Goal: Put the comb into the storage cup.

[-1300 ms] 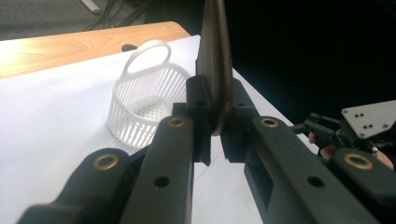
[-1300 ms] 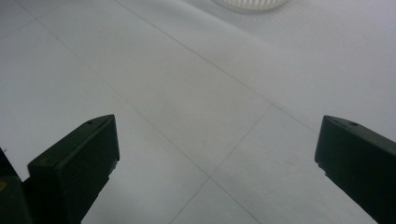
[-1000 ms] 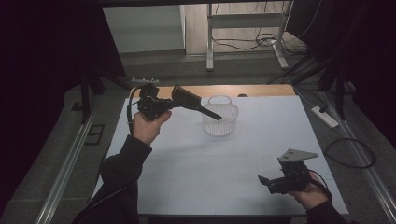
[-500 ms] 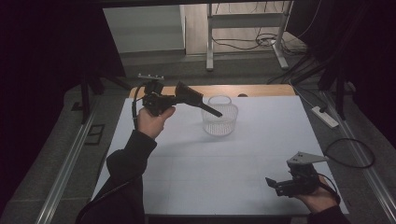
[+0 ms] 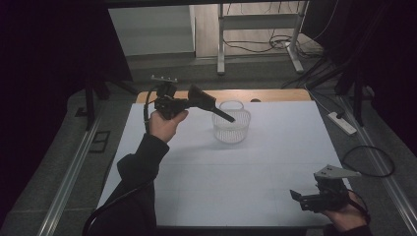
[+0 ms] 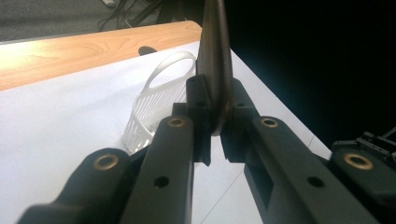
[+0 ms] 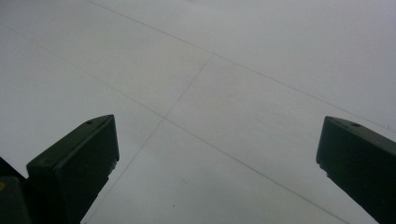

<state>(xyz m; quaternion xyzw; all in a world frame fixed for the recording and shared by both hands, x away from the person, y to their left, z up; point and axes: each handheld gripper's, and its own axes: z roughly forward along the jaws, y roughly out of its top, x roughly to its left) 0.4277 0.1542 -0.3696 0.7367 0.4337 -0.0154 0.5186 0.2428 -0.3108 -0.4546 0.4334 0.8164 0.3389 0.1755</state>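
High view, left to right.

Left hand [image 5: 164,125]: raised above the far left of the white table [image 5: 246,187], forearm stretched forward, wrist tipped slightly down.

Left gripper [image 5: 199,100]: shut tight on a dark flat tool [image 5: 223,114]. Now a touch higher and farther from the person than a second ago, tool tip kept over the basket. Left gripper view: tool [image 6: 215,70] edge-on, pinched between both jaws.

White mesh basket [image 5: 231,130]: upright at far centre, handle up, unmoved. Judged: tool poised for lowering in, not yet released.

Right gripper [image 5: 296,195]: drawn back toward the near right corner since a second ago, low over the sheet, jaws pointing left. Right gripper view: jaws wide apart, nothing between them, bare sheet beneath. Judged: parked clear of the work.
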